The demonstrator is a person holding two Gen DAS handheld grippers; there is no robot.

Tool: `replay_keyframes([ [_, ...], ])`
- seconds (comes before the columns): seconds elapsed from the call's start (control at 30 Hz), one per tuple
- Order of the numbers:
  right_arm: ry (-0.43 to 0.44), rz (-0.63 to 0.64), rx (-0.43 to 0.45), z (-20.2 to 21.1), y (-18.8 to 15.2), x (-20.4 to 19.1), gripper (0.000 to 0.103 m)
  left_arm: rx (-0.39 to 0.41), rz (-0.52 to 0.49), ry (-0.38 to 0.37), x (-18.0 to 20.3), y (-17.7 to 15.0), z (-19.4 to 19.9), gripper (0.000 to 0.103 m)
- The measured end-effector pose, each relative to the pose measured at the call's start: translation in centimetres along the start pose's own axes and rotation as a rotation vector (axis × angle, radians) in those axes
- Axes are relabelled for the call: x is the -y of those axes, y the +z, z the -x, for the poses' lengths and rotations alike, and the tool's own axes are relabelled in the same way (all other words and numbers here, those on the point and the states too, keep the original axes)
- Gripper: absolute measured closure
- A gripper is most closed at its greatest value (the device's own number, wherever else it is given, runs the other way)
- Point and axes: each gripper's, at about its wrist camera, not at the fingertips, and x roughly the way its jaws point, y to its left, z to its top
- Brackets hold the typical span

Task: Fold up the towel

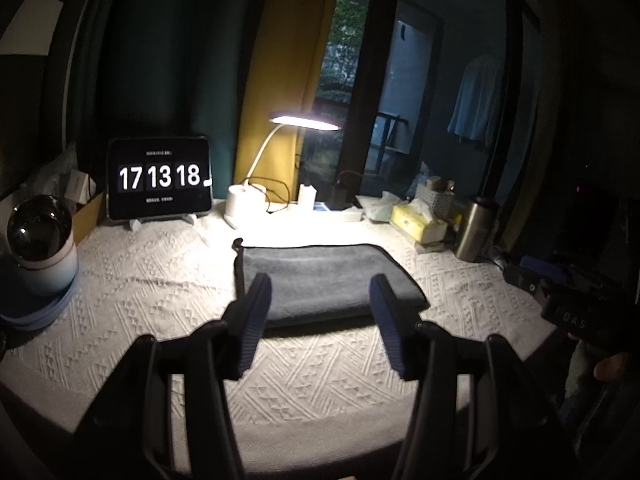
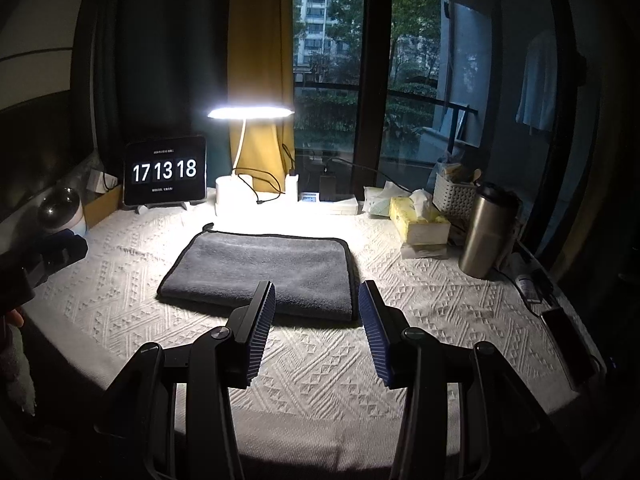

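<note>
A dark grey towel [image 1: 324, 276] lies folded flat in a rectangle on the white textured tablecloth [image 1: 160, 280], under the desk lamp. It also shows in the right wrist view [image 2: 264, 268]. My left gripper [image 1: 320, 284] is open and empty, held above the cloth just in front of the towel's near edge. My right gripper [image 2: 317, 290] is open and empty, above the towel's near right corner. The right gripper's body shows at the right edge of the left wrist view [image 1: 568, 300].
A tablet clock [image 2: 165, 171] and a lit desk lamp [image 2: 250, 112] stand at the back. A tissue box [image 2: 418, 220], white basket [image 2: 454, 196] and steel flask [image 2: 486, 232] stand at the right. A phone [image 2: 560, 332] lies near the right edge. A round device [image 1: 40, 240] sits left.
</note>
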Motion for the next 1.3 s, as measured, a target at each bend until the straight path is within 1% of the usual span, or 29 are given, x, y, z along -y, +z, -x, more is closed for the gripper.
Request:
replay_keyframes([
  [0.1,-0.005,0.015,0.004,1.1,-0.4,-0.5,0.057,0.006,-0.011,0.020,0.1,-0.4,0.5,0.050],
  [0.17,-0.001,0.016,0.005,1.6,-0.7,-0.6,0.057,0.009,-0.002,0.017,0.0,-0.7,0.9,0.050],
  [0.37,-0.009,0.016,0.037,3.1,-1.0,-1.1,0.056,0.051,-0.022,0.008,0.4,-1.2,2.5,0.050],
  [0.4,-0.008,0.018,0.041,3.3,-1.0,-1.2,0.056,0.054,-0.022,0.002,0.4,-1.2,2.7,0.045],
  [0.43,-0.008,0.020,0.044,3.4,-1.0,-1.3,0.056,0.058,-0.019,-0.003,0.4,-1.2,2.8,0.031],
  [0.5,-0.008,0.022,0.049,3.4,-0.9,-1.3,0.056,0.067,-0.009,-0.007,0.2,-1.0,2.8,0.017],
  [0.57,-0.009,0.023,0.052,3.5,-0.8,-1.3,0.055,0.077,-0.002,0.000,0.1,-1.0,3.0,0.017],
  [0.63,-0.012,0.020,0.055,3.5,-0.7,-1.3,0.052,0.081,0.006,0.013,0.0,-0.8,3.0,0.017],
  [0.67,-0.012,0.019,0.057,3.5,-0.7,-1.3,0.048,0.081,0.011,0.020,-0.2,-0.8,2.9,0.016],
  [0.73,-0.013,0.018,0.061,3.5,-0.6,-1.2,0.047,0.077,0.021,0.022,-0.3,-0.8,2.8,0.016],
  [0.93,-0.012,0.017,0.061,3.4,-0.5,-1.3,0.046,0.044,0.029,0.018,-0.5,-0.6,2.5,0.016],
  [1.07,-0.012,0.018,0.063,3.3,-0.5,-1.4,0.046,0.044,0.028,0.020,-0.5,-0.6,2.4,0.016],
  [1.3,-0.010,0.021,0.055,3.1,-0.4,-1.6,0.046,0.036,0.008,0.066,-0.3,-0.6,2.0,0.016],
])
